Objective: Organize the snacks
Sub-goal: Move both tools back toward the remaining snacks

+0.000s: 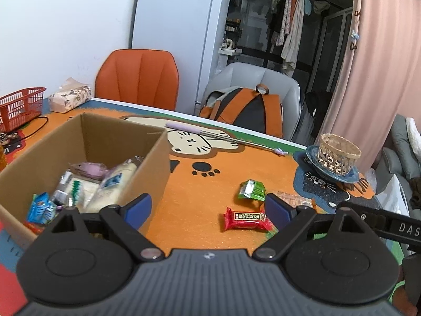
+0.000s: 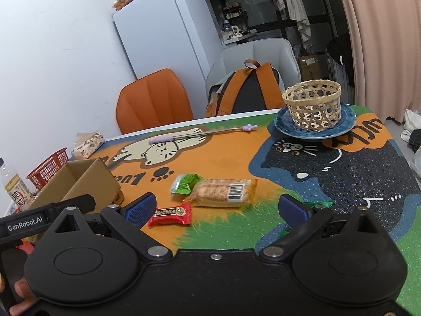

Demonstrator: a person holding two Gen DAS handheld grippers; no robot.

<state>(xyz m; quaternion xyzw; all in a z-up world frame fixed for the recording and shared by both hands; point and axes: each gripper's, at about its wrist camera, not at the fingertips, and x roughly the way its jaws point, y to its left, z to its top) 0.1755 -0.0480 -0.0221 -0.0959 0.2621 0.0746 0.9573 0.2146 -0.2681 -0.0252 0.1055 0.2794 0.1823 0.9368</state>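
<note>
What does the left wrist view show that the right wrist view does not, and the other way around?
Only the left wrist view looks into the cardboard box and shows the snack packets already lying inside. Only the right wrist view shows the whole cracker pack and a bottle at the left edge. Both show the red snack, the green snack, the woven basket on the blue plate, and an open, empty tool: left, right.

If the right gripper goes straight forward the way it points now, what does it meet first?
Probably the orange cracker packet. The right gripper is open and empty, aimed down at the mat; the red snack lies nearer but toward its left finger. Depth is hard to judge.
</note>
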